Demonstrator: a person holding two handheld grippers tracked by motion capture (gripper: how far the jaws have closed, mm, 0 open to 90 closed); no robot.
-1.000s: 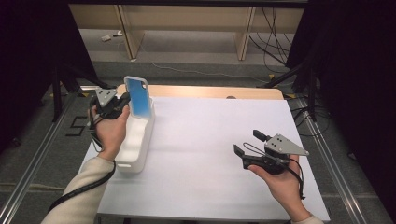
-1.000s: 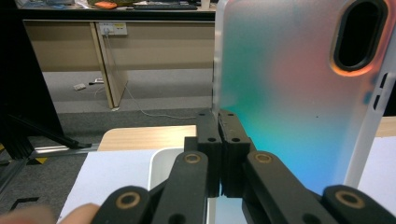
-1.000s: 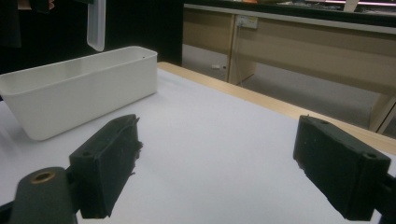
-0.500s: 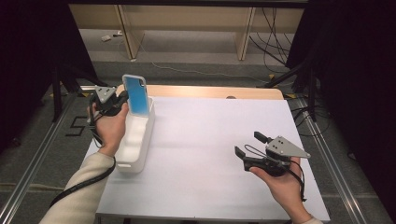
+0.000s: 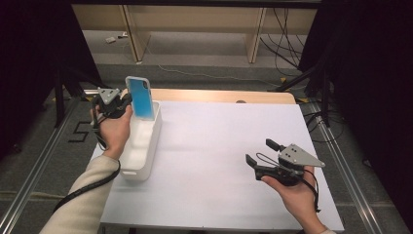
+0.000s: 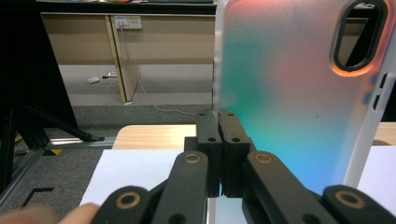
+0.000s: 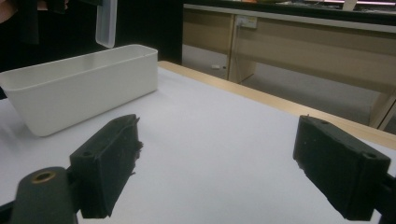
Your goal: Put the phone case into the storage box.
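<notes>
A translucent phone case (image 5: 141,97) with a blue-teal tint and a white rim stands upright over the far end of a white bin (image 5: 146,161). My left gripper (image 5: 129,100) is shut on the case's edge. In the left gripper view the pads (image 6: 208,140) pinch the case (image 6: 289,93) at its left rim, and its camera cut-out is at the top right. My right gripper (image 5: 259,151) lies low over the white table sheet at the right, open with nothing between its jaws. In the right gripper view the gripper (image 7: 217,158) faces the bin (image 7: 84,88) and the case's lower corner (image 7: 106,23).
The long white bin sits along the left edge of the white sheet (image 5: 219,146). A wooden table edge (image 5: 219,95) runs along the back. Metal rails (image 5: 350,175) flank the table, and cables lie on the floor behind.
</notes>
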